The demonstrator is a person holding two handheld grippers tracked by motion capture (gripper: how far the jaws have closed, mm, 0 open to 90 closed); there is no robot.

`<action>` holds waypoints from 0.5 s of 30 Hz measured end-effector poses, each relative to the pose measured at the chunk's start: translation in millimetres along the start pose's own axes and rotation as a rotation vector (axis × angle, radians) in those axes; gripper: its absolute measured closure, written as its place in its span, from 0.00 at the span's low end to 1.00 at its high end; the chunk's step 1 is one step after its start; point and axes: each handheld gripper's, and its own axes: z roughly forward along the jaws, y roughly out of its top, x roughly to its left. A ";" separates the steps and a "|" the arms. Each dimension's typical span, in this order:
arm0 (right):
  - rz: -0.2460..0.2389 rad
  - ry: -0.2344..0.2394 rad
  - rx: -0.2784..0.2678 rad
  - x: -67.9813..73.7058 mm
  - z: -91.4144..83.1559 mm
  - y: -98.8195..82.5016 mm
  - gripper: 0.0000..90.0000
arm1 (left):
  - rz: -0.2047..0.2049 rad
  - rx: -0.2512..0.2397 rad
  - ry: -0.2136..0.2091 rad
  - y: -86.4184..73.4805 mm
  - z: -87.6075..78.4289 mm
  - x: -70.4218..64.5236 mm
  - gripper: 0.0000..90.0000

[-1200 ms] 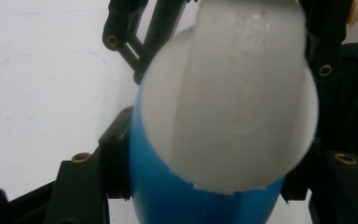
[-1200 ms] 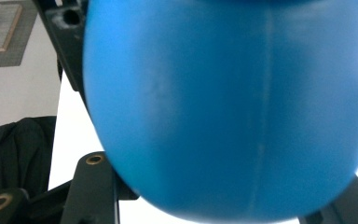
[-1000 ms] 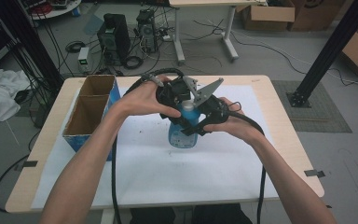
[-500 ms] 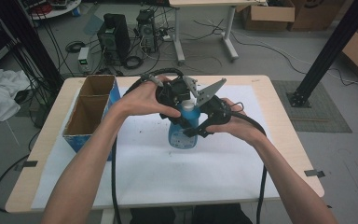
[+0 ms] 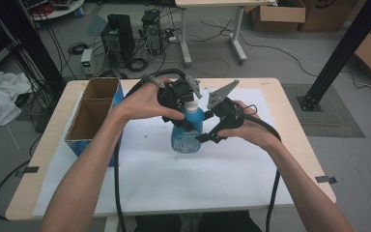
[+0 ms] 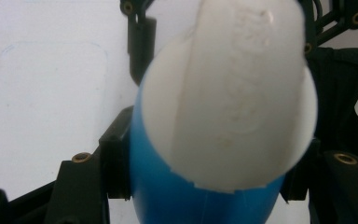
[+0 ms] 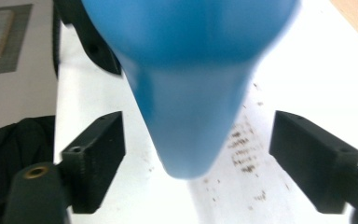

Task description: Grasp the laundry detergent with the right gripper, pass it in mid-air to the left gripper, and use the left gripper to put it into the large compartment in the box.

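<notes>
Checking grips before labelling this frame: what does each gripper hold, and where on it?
The left gripper clamps the blue plastic bottle with a white cap just below the cap. The right gripper holds nothing; its jaws stand open either side of the bottle.

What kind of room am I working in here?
Likely a lab or workshop: desktop computer towers and loose cables lie on the bare floor, with cardboard boxes behind the table.
</notes>
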 end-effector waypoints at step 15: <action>0.005 -0.137 0.210 2.8 -21.0 -5.7 0.17 | -0.160 0.100 0.056 -6.3 -22.1 7.8 0.42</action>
